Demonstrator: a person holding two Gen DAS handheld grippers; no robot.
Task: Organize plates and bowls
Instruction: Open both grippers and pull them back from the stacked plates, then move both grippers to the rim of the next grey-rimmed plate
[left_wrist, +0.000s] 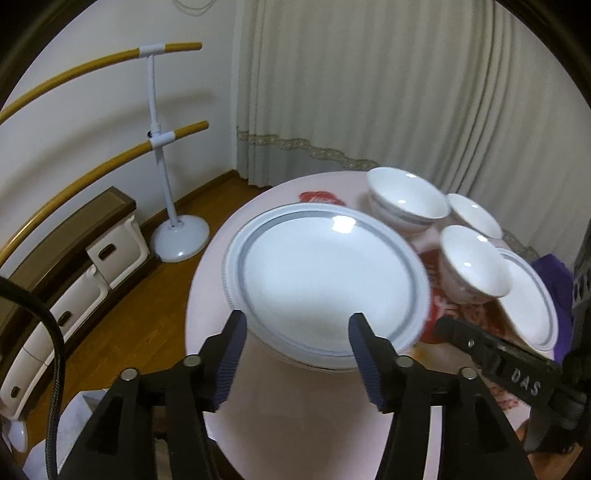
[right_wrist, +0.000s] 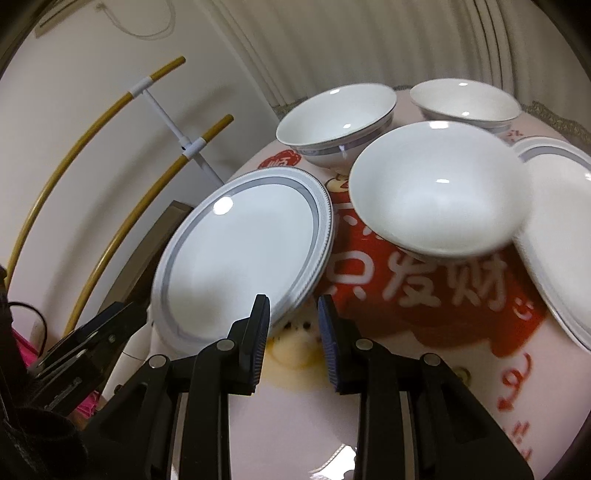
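Left wrist view: your left tool (left_wrist: 297, 328) hangs with its jaws apart, gripping nothing, at the near rim of a grey-banded plate (left_wrist: 327, 280) that sits toward the left edge of the round counter (left_wrist: 280, 413). It looks like the top of a short stack, though blur makes that hard to confirm. Behind it at the far edge stands a large bowl (left_wrist: 408, 199) that appears nested in another, with a small bowl (left_wrist: 474, 216) just to its right. A third bowl (left_wrist: 472, 266) sits nearer, beside a second plate (left_wrist: 532, 299) at the right edge. Your right tool (left_wrist: 495, 362) reaches in low from the right. Right wrist view: your right tool (right_wrist: 293, 314) is also parted and empty, its left finger (right_wrist: 258, 328) just beside the plate's (right_wrist: 243, 254) near rim. The nearest bowl (right_wrist: 437, 192) rests over the red lettering on the counter's cloth (right_wrist: 424, 280), the large bowl (right_wrist: 336, 118) and the small bowl (right_wrist: 465, 101) stand at the far edge, and the second plate (right_wrist: 557, 236) lies at the right edge.
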